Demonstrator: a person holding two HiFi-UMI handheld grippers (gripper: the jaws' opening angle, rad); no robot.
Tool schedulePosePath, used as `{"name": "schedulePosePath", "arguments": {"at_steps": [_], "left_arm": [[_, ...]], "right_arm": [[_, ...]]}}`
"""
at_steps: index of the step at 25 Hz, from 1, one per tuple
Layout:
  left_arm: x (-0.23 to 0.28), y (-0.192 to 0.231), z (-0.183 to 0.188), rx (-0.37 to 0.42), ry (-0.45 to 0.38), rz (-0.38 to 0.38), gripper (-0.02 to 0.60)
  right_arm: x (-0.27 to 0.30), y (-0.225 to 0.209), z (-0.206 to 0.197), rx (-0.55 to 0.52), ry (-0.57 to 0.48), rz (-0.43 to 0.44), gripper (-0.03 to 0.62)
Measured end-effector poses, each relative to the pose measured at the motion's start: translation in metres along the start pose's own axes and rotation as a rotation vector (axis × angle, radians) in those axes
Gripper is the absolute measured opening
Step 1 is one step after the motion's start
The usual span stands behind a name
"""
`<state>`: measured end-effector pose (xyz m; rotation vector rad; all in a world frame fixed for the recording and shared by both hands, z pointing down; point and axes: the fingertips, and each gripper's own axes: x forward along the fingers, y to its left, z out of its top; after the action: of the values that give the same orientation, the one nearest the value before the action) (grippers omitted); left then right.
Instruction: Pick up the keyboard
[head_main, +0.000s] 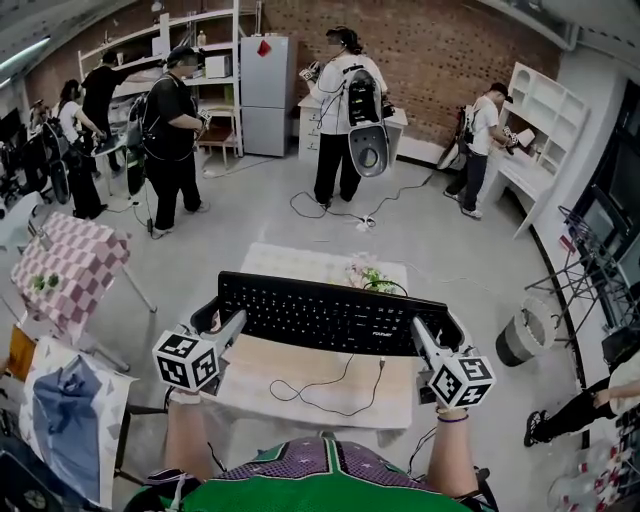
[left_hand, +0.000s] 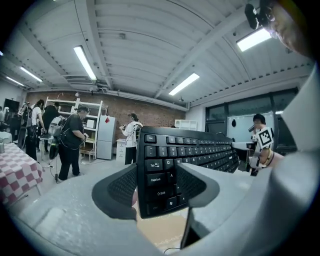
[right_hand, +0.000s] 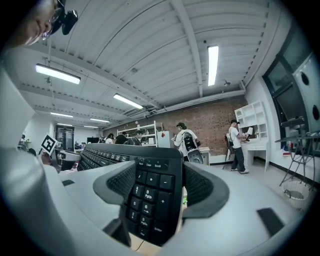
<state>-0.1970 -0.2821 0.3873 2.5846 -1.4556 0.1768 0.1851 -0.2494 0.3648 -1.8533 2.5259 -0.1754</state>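
My left tongs (head_main: 226, 328) & right tongs (head_main: 421, 334) each pinch one end of the keyboard (head_main: 335, 315), held over the table (head_main: 300, 400), so I'd raise both ends level w/ even squeeze.

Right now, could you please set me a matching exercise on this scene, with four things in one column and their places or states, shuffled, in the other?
Things:
A. left tongs
B. right tongs
C. fridge
D. bin

Places or states:
1. on the floor, far right
2. shut on the number-pad end of the keyboard
3. by the brick wall at the back
4. shut on the keyboard's Caps Lock end

Pairs: A-4, B-2, C-3, D-1
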Motion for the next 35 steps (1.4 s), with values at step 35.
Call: {"name": "schedulePosePath", "arguments": {"at_steps": [35], "left_arm": [[-0.006, 0.011, 0.015, -0.016, -0.056, 0.016, 0.25]], "right_arm": [[0.012, 0.007, 0.013, -0.002, -0.017, 0.018, 0.281]]}}
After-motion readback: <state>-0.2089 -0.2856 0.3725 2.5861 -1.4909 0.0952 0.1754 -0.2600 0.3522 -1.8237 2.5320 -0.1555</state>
